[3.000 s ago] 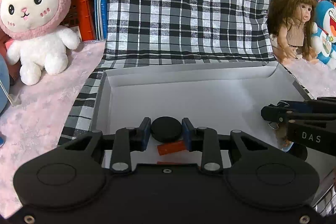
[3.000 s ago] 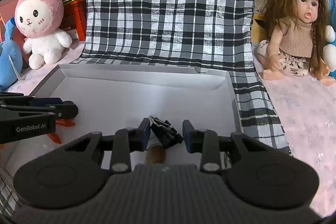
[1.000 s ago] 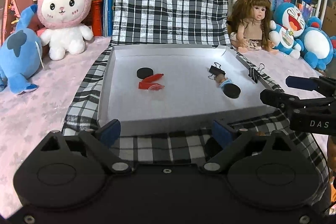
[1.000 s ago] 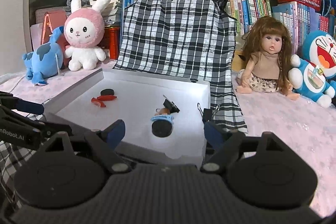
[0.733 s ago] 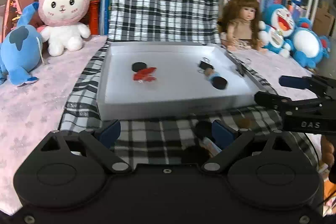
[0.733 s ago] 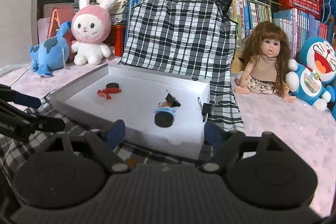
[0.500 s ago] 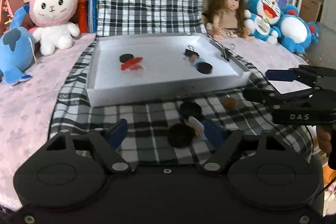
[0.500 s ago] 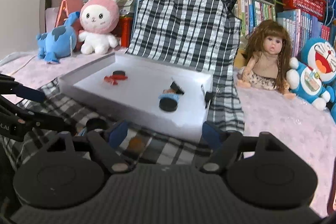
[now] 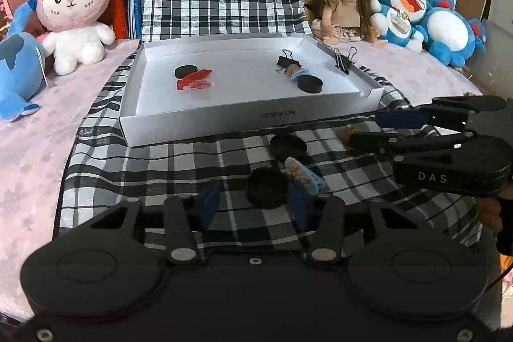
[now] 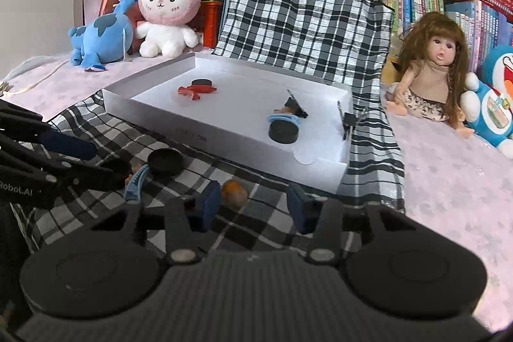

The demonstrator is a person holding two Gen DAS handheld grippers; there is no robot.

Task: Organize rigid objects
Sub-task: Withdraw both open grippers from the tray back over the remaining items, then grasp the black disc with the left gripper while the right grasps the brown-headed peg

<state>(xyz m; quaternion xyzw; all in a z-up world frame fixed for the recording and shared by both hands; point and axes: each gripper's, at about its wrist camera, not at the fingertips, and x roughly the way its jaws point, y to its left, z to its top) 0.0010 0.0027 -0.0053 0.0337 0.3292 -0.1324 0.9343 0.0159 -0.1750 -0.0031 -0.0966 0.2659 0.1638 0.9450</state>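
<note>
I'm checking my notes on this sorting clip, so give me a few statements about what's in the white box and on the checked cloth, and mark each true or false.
1. A black disc lies on the checked cloth between the left gripper's fingers. True; the jaws are closing and the pads do not press it yet.
2. The white box is empty. False: it holds a red piece, black discs and a binder clip.
3. A binder clip is clamped on the box's right wall. True.
4. The right gripper holds the small brown ball. False: the ball lies on the cloth between its closing fingers, ungripped.
5. The blue comb lies in the box. False: it lies on the cloth beside the disc.
</note>
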